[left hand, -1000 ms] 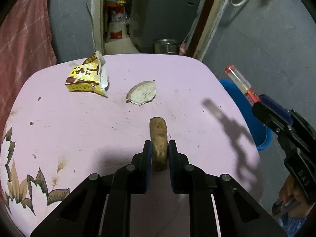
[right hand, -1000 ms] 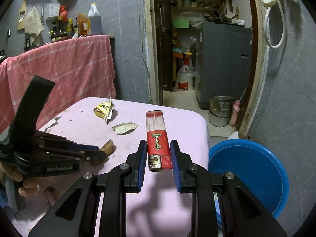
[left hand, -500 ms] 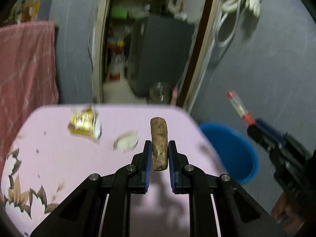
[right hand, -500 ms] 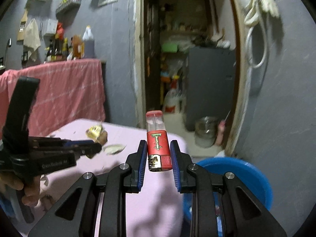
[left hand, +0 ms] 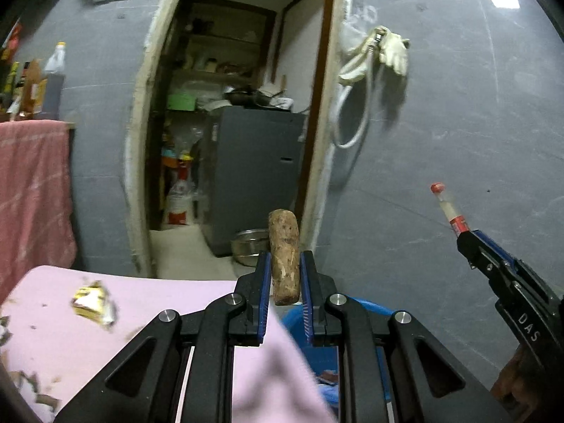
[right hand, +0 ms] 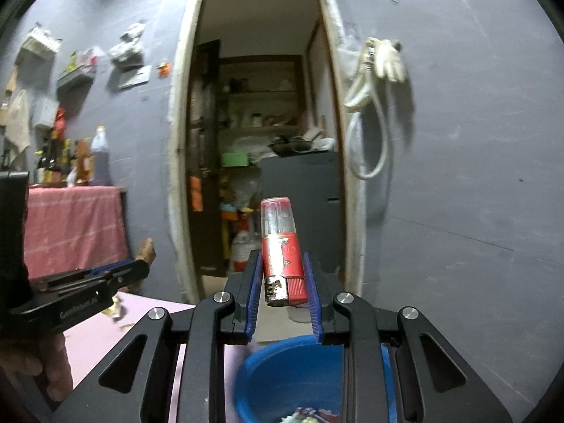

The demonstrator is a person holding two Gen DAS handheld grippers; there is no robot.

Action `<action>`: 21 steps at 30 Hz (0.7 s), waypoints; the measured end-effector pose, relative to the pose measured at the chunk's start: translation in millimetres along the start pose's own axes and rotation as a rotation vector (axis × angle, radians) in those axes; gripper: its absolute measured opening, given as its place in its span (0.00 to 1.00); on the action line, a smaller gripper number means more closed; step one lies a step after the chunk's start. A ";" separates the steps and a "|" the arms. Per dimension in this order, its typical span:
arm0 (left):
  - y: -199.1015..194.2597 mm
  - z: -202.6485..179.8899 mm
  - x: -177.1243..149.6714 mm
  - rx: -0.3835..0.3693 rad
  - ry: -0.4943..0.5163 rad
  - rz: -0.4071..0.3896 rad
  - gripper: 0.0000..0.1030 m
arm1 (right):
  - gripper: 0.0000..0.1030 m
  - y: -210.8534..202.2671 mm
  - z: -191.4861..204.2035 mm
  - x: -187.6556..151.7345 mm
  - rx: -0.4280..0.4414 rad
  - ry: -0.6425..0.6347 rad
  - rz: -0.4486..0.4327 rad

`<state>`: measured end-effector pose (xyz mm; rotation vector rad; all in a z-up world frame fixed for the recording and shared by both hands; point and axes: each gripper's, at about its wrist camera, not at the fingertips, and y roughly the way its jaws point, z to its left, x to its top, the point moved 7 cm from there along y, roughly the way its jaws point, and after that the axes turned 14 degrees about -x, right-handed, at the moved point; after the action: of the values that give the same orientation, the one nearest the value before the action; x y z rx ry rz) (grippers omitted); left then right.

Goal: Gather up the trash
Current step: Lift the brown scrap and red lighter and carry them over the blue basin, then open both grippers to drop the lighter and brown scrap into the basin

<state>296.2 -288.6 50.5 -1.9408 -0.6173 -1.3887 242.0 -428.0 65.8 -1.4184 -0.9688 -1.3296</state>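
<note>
My left gripper (left hand: 284, 278) is shut on a brown stubby cork-like piece (left hand: 283, 253), held in the air past the pink table's (left hand: 70, 345) right edge. My right gripper (right hand: 282, 278) is shut on a red lighter (right hand: 282, 250) with a clear end, above the blue basin (right hand: 282, 377). The basin (left hand: 356, 317) shows partly behind the left fingers. In the left wrist view the right gripper (left hand: 461, 236) with the lighter (left hand: 447, 208) is at the right. In the right wrist view the left gripper (right hand: 141, 264) with the brown piece (right hand: 146, 248) is at the left. A yellow wrapper (left hand: 93, 301) lies on the table.
Scraps (left hand: 31, 387) lie along the table's left edge. A doorway (right hand: 261, 162) ahead opens onto a storeroom with a grey appliance (left hand: 253, 172) and a metal pot (left hand: 250, 250). A pink cloth (right hand: 70, 225) hangs at the left. A hose and glove (right hand: 380, 67) hang on the grey wall.
Both grippers rose off the table and tilted up towards level, each keeping its item. The views swung from the tabletop to the doorway and wall, with the blue basin now below.
</note>
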 end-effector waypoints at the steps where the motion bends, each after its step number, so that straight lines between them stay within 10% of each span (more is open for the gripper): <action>1: 7.3 -5.4 -1.2 -0.013 0.003 0.008 0.13 | 0.21 2.2 -5.7 -1.0 -0.011 0.006 0.005; 21: 121.2 -44.2 -77.1 -0.102 -0.084 0.353 0.13 | 0.21 55.0 -84.8 -86.0 -0.091 0.113 0.344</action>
<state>328.6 -402.4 -42.2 -2.0767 -0.2279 -1.1401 264.2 -519.8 -27.5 -1.4832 -0.5648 -1.1916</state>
